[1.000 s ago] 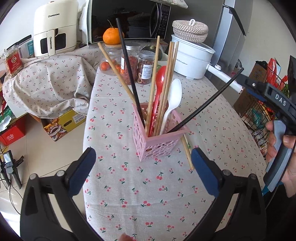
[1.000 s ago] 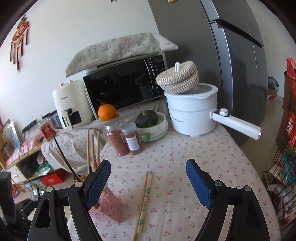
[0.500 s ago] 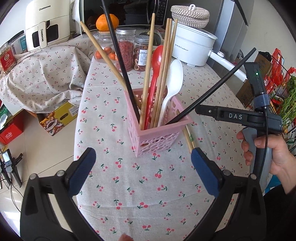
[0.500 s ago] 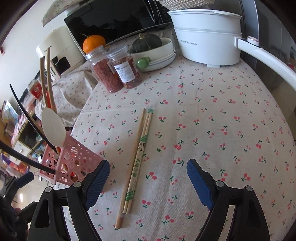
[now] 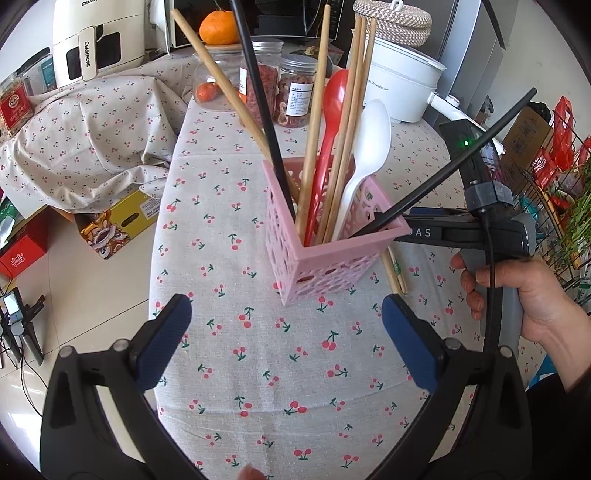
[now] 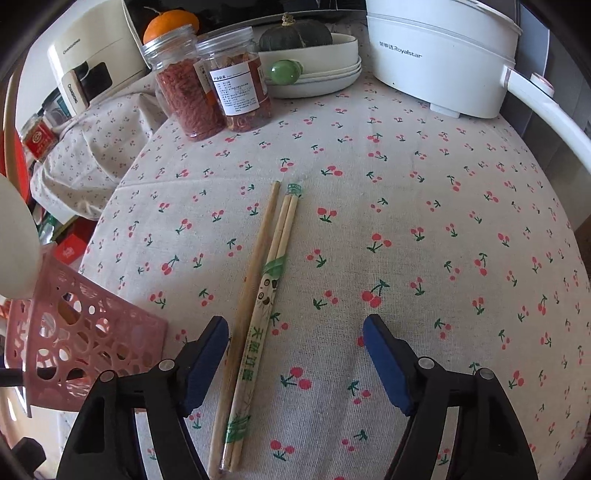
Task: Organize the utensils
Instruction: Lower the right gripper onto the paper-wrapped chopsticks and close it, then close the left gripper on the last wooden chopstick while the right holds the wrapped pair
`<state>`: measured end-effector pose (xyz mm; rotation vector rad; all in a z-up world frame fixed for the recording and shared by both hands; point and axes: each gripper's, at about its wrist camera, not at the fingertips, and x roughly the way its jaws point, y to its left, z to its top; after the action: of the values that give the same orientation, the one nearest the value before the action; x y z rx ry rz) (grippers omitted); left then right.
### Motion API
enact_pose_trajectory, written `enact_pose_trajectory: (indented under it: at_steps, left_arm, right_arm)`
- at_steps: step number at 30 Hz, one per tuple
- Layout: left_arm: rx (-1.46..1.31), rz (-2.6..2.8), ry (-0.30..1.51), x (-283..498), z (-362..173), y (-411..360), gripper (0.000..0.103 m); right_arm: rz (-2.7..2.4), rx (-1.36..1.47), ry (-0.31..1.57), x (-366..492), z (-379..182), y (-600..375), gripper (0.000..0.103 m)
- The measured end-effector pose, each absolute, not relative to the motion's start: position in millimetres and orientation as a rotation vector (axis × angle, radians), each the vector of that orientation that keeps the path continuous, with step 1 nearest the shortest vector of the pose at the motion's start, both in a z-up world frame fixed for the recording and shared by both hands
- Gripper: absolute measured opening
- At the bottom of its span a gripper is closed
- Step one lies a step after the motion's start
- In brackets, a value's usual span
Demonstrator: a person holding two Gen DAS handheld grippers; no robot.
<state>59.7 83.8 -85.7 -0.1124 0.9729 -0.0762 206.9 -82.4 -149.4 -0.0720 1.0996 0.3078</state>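
Note:
A pink perforated holder [image 5: 325, 243] stands on the cherry tablecloth, holding wooden chopsticks, two black chopsticks, a red spoon [image 5: 332, 122] and a white spoon [image 5: 369, 147]. It shows at the left edge in the right wrist view [image 6: 81, 339]. My left gripper [image 5: 286, 347] is open and empty, just short of the holder. My right gripper [image 6: 293, 358] is open, low over the table, its jaws on either side of a wrapped chopstick pair [image 6: 266, 314] and a loose wooden chopstick [image 6: 247, 302] lying flat. From the left wrist view, the right gripper's body [image 5: 480, 229] is right of the holder.
At the back stand two jars [image 6: 210, 88], an orange [image 6: 168, 24], a white bowl with a squash [image 6: 314, 70], a white electric pot [image 6: 443, 55] with a long handle, an air fryer [image 5: 88, 48] and a microwave. The table edge drops off on the left; boxes lie on the floor.
My right gripper has tilted down and dropped close to the table over the lying chopsticks. My left gripper has moved nearer to the holder.

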Motion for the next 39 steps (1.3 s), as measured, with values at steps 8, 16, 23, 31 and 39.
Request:
enact_pose_trajectory:
  at_steps: [8, 16, 23, 31, 39]
  left_arm:
    - [-0.096, -0.093, 0.965, 58, -83, 80, 0.102]
    - [-0.080, -0.100, 0.969, 58, -84, 74, 0.102]
    - [-0.071, -0.109, 0.967, 57, -83, 69, 0.102]
    - [0.122, -0.172, 0.920, 36, -70, 31, 0.102]
    - [0.261, -0.272, 0.957, 34, -68, -38, 0.102]
  right_arm:
    - [0.302, -0.045, 1.108, 209, -148, -93, 0.062]
    - [0.274, -0.075, 1.118, 208, -146, -94, 0.051]
    - [0.251, -0.154, 1.110, 206, -148, -84, 0.048]
    - [0.205, -0.129, 1.164, 207, -145, -114, 0.009]
    - [0.134, -0.040, 1.177, 191, -133, -189, 0.009]
